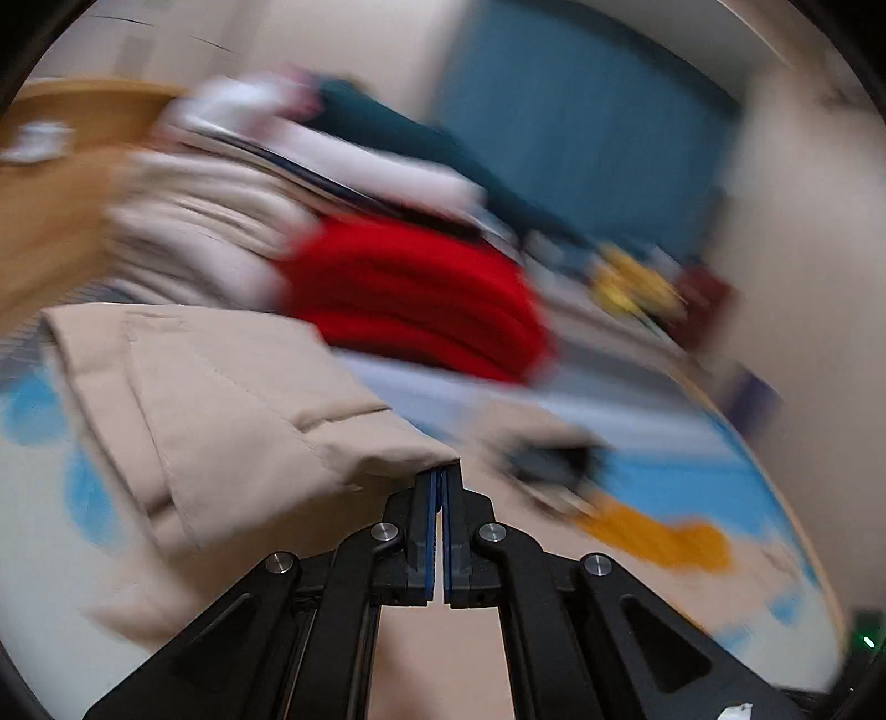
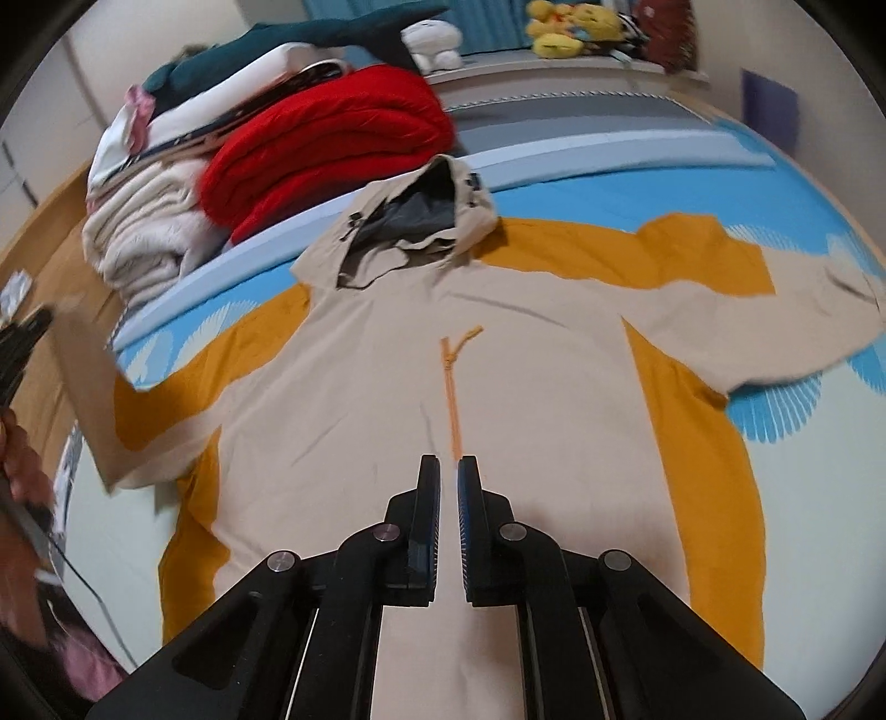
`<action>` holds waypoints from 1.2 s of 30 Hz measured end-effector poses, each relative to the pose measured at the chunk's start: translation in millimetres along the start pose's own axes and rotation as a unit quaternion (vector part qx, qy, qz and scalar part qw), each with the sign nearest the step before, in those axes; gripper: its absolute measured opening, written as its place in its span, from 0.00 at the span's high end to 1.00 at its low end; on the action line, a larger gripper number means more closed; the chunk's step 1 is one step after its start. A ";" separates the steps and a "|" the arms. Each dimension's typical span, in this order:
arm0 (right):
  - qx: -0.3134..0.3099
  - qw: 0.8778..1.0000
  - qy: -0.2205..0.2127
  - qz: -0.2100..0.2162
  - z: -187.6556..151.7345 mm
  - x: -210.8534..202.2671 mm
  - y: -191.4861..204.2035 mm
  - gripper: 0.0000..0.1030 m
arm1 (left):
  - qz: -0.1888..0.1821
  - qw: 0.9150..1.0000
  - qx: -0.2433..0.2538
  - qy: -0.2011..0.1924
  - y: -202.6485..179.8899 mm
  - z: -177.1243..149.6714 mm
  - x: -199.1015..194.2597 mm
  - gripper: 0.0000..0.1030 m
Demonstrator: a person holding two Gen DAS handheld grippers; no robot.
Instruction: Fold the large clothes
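Observation:
A beige hooded jacket (image 2: 498,343) with an orange zipper (image 2: 455,382) lies flat on the bed, hood (image 2: 421,221) toward the far side, its right sleeve (image 2: 797,332) spread out. My left gripper (image 1: 442,481) is shut on the jacket's left sleeve (image 1: 232,399) and holds it lifted; that sleeve shows raised at the left of the right wrist view (image 2: 99,399). My right gripper (image 2: 449,471) hovers over the jacket's middle just below the zipper, jaws almost closed with a narrow gap and nothing between them.
A stack of folded clothes with a red garment (image 2: 332,138) and white ones (image 2: 149,232) sits at the far left of the bed. Plush toys (image 2: 570,27) line the far shelf. The bed sheet (image 2: 637,188) is blue, orange and white. A wooden bed frame (image 1: 50,221) stands left.

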State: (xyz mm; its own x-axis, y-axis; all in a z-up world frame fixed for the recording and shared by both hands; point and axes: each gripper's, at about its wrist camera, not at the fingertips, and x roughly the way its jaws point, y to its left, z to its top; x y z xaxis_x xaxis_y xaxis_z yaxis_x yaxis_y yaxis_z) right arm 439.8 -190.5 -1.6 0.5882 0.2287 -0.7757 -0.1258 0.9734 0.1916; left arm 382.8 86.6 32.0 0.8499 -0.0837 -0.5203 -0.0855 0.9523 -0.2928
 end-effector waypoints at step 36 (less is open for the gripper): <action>0.062 0.982 0.112 0.139 16.2 178.0 10.7 0.73 | 0.148 0.950 -0.163 0.222 132.8 -58.7 23.5 0.79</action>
State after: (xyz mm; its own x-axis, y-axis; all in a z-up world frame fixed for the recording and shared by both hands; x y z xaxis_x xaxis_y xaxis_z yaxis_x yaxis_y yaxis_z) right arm 556.1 -139.7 -127.9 0.3532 0.4969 -0.7927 -0.1513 0.8664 0.4758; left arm 360.8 193.9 -66.2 0.4671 -0.0116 -0.8842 -0.5047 0.8176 -0.2773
